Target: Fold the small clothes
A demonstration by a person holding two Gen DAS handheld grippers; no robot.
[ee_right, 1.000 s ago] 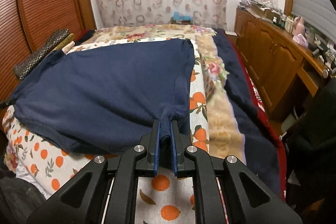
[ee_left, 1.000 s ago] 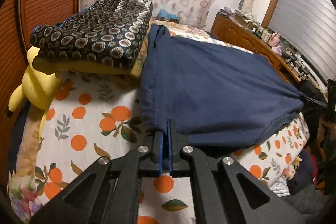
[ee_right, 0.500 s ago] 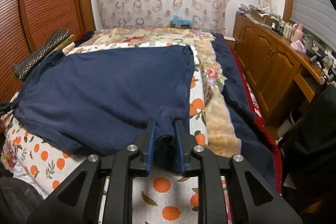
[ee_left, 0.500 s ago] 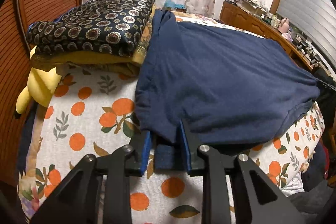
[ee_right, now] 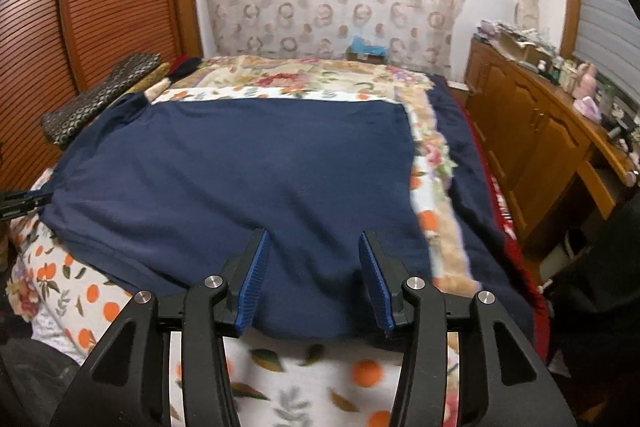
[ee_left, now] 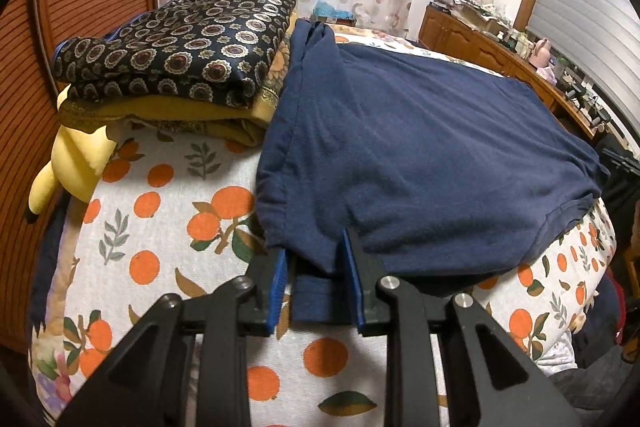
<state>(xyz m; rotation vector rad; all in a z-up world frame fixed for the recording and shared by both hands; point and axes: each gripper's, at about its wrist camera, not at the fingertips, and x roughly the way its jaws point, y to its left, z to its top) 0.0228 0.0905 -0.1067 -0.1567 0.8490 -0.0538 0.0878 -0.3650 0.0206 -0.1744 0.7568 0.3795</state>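
Observation:
A navy blue garment (ee_left: 420, 155) lies spread flat on the orange-print bed cover (ee_left: 160, 227); it also fills the middle of the right wrist view (ee_right: 248, 179). My left gripper (ee_left: 316, 251) is open, its blue pads on either side of the garment's near left corner, which lies loose between them. My right gripper (ee_right: 314, 247) is open wide over the garment's near right edge, holding nothing. The left gripper's tip (ee_right: 24, 201) shows at the garment's far left corner.
A stack of folded patterned fabric (ee_left: 188, 47) and a yellow plush toy (ee_left: 76, 159) sit at the left by the wooden wall. A wooden dresser (ee_right: 540, 147) with clutter runs along the right side. A floral blanket (ee_right: 304, 75) covers the bed's far end.
Both grippers were shut on the garment's near corners one second ago; both have opened and let it go. The garment has settled flat on the bed.

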